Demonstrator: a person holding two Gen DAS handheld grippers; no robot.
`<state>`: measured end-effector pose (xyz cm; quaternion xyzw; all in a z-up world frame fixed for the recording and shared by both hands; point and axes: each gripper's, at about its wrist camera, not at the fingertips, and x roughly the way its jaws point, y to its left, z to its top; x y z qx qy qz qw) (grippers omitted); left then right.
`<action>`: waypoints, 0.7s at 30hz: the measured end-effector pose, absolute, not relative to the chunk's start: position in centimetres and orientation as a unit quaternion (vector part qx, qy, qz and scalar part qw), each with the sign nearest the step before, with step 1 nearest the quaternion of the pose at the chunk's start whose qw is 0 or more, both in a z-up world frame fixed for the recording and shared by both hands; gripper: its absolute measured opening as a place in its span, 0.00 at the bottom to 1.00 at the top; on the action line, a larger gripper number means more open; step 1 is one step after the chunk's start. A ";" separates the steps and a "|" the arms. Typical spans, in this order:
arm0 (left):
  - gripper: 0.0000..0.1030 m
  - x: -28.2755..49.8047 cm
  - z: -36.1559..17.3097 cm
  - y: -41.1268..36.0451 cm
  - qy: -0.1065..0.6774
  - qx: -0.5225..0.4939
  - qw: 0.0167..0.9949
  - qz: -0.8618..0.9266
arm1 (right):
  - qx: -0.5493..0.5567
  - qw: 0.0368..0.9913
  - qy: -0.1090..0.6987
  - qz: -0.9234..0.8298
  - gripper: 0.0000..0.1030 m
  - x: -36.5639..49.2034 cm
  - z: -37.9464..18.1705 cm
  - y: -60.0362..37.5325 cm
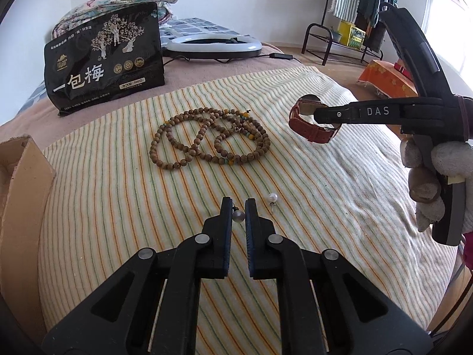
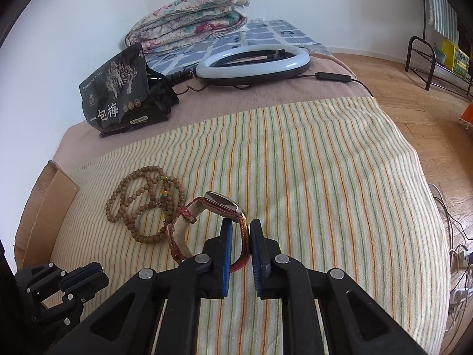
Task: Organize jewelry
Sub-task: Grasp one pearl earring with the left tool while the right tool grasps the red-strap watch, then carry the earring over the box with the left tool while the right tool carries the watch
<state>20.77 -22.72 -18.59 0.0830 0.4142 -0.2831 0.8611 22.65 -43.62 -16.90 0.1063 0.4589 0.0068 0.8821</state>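
Between the tips of my left gripper (image 1: 239, 207) sits a grey pearl earring (image 1: 239, 216), pinched just above the striped towel (image 1: 295, 266). A white pearl earring (image 1: 272, 198) lies on the towel just right of those tips. Further back on the towel is a coiled wooden bead necklace (image 1: 210, 139) (image 2: 145, 204). My right gripper (image 2: 241, 224) is shut on the strap of a red-brown watch (image 2: 212, 216), lifted off the towel. In the left wrist view that watch (image 1: 307, 124) hangs from the right gripper (image 1: 317, 114), held by a gloved hand (image 1: 428, 177). The left gripper (image 2: 88, 272) shows at the lower left.
An open cardboard box (image 1: 23, 192) (image 2: 38, 207) stands at the towel's left edge. A black snack bag (image 1: 103, 59), a ring light (image 1: 212, 46) with its cable and a folded quilt (image 2: 189, 14) lie at the back of the bed. The bed ends at right; wooden floor and a clothes rack (image 1: 354, 14) lie beyond.
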 end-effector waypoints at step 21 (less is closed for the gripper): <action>0.06 17.1 -11.4 -16.3 0.357 0.052 0.898 -0.251 | 0.082 0.906 0.413 0.040 0.10 18.3 -9.0 -38.9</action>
